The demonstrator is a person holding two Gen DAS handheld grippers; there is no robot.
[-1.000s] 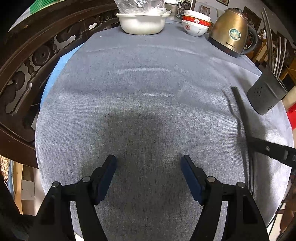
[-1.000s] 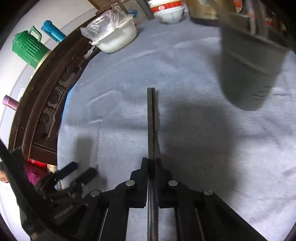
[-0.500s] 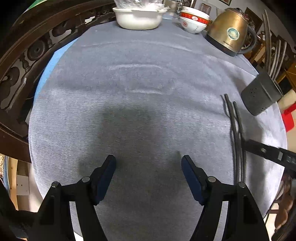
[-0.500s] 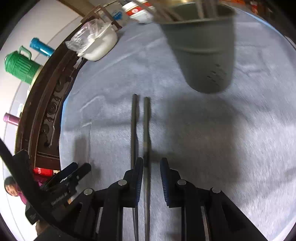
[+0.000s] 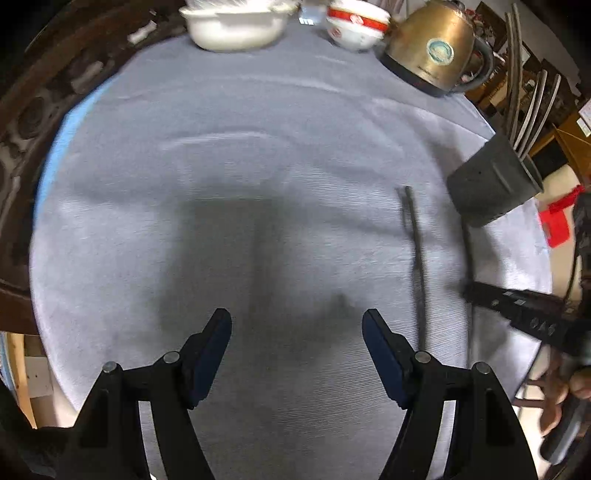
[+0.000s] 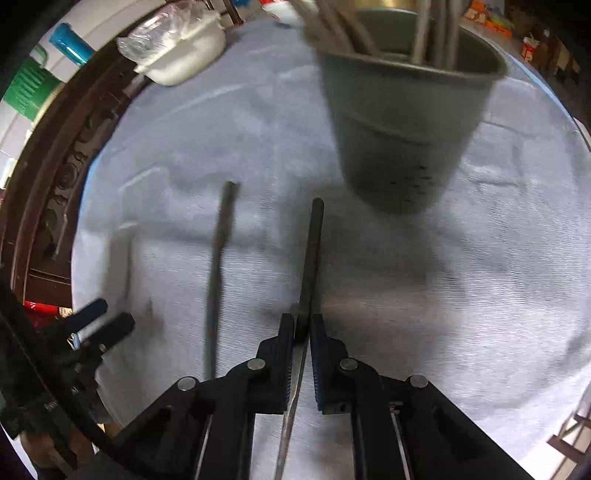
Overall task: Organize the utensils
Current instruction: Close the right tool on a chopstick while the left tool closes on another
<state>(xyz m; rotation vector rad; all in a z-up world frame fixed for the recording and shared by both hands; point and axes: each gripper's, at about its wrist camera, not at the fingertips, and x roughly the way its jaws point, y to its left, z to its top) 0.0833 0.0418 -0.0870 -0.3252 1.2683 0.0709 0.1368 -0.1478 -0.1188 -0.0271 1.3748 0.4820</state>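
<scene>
1. The left gripper (image 5: 296, 334) hangs over the near middle of the table (image 5: 258, 147), its blue-padded jaws spread wide with only grey cloth between them.
2. At the far left edge sits a white basin (image 5: 232, 27), with plastic wrap bunched on it in the right wrist view.
3. Next along the far edge stand stacked red-and-white bowls (image 5: 356, 27), then a brass-coloured kettle (image 5: 432, 51) on a dark base.
4. One dark chopstick (image 6: 218, 273) lies on the cloth left of the right gripper, pointing away toward the far edge; motion blur softens it.
5. The right gripper (image 6: 303, 332) has its jaws pressed in on a second chopstick (image 6: 312, 258), pinching it near the thick end, the rest running forward toward the holder.
6. A grey holder (image 6: 402, 133) stands near the right edge, just beyond that chopstick's tip, with several utensils (image 6: 436, 33) standing upright inside.
7. Whether the held chopstick touches the cloth cannot be told.
</scene>
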